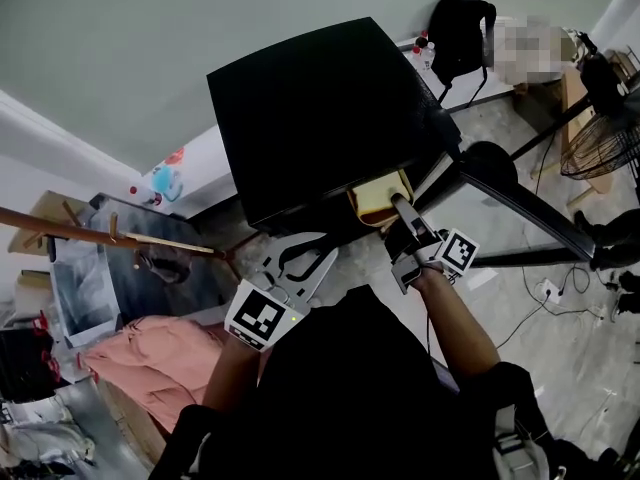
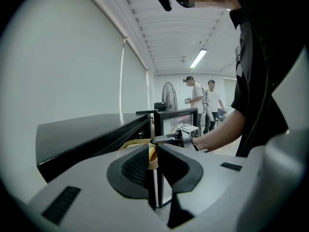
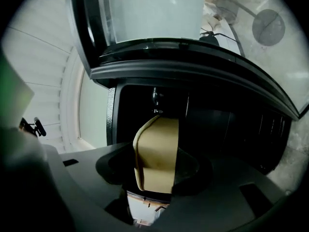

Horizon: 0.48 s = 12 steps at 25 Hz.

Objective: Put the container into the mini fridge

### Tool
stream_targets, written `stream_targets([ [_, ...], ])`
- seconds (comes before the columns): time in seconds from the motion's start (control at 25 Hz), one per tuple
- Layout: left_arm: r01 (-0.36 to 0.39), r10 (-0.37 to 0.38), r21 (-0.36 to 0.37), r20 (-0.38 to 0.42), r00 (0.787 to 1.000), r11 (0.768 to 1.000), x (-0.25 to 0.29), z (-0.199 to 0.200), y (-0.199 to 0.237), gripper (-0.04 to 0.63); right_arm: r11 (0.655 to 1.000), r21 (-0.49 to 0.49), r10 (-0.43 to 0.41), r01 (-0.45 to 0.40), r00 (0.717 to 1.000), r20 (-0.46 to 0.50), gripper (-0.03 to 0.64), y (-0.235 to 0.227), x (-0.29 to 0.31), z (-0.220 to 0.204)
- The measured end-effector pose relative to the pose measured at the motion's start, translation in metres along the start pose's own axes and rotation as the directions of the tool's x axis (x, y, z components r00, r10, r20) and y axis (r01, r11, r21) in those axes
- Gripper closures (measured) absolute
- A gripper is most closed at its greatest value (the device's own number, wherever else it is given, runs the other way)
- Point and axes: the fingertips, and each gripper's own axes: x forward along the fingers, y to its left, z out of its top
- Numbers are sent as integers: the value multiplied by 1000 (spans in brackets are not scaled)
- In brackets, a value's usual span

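The right gripper was clamped on the yellow container, holding it at the mouth of the black mini fridge, just under the top edge. The fridge's glass door stood swung open. The left gripper hung close by in front of the fridge, its jaws nearly together with nothing between them.

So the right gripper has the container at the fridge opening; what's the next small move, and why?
Probably ease the right gripper straight forward into the opening. Its jaws grip the tan container, which is only at the mouth of the mini fridge, with the dark interior just ahead.
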Motion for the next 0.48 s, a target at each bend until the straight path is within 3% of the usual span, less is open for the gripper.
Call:
stream_targets([
  [0.48,-48,48,-8,-20,999,999,-6,-3,14,529,1000,25,-9,9,1000,-15,394,-17,28,6],
])
